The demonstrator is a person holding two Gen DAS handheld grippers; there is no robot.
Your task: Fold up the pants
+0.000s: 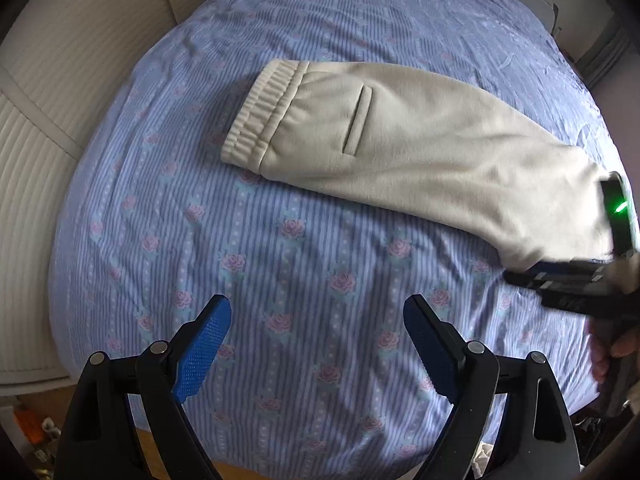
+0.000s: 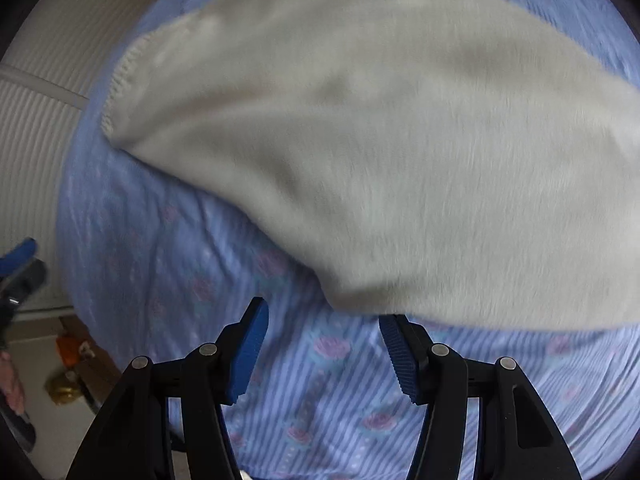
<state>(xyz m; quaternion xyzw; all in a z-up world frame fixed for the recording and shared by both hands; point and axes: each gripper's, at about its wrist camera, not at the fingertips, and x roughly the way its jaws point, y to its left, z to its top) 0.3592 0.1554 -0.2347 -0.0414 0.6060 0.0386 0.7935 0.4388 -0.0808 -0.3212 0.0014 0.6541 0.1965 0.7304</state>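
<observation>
Cream pants [image 1: 400, 136] lie flat on the blue striped floral bedsheet [image 1: 280, 260], waistband to the left, a slit pocket showing, legs running right. My left gripper [image 1: 318, 312] is open and empty above bare sheet, in front of the pants. The right gripper's body [image 1: 576, 284] shows at the right edge by the leg end. In the right wrist view the pants [image 2: 380, 140] fill the frame, blurred, with a hem at upper left. My right gripper [image 2: 322, 320] is open at the pants' near edge, its right pad [image 2: 394, 344] touching the cloth.
A white ribbed wall or wardrobe [image 1: 52, 128] runs along the bed's left side. The bed's near edge and wooden floor [image 1: 168, 440] lie below. Small orange and gold items [image 2: 68, 364] sit on the floor at left.
</observation>
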